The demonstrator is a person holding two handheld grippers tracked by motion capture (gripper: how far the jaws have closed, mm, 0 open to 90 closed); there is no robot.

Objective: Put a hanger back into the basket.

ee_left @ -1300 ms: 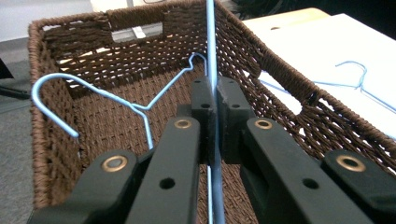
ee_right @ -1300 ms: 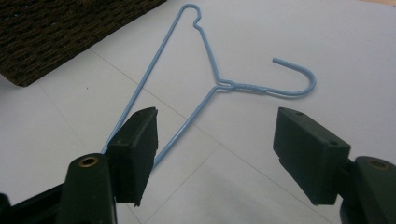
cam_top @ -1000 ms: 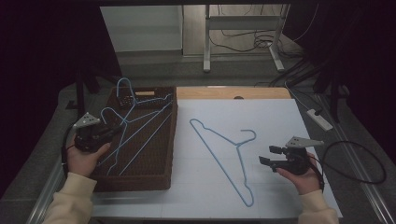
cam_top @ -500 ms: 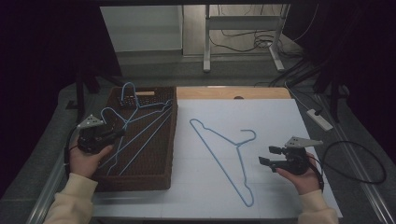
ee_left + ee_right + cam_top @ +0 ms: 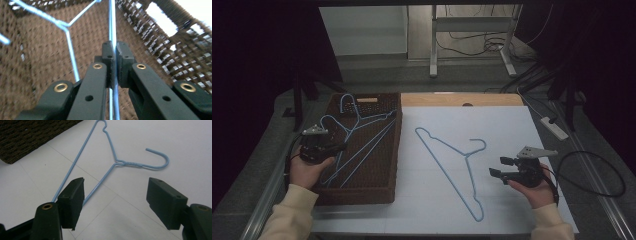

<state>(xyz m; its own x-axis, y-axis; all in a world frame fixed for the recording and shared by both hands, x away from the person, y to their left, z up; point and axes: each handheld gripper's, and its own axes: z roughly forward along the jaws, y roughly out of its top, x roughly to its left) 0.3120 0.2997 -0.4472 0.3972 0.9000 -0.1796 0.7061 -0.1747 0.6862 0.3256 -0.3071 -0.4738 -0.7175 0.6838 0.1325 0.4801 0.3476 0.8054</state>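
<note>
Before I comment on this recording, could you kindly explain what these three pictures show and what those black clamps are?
A person sits at a table holding a hand-held two-jaw gripper in each hand. The high view looks down from above; each of the other two comes from a camera riding on one gripper. The left gripper is shut on a blue wire hanger inside the brown woven basket. The right gripper is open, hovering beside another blue hanger lying flat on the white tabletop.
</note>
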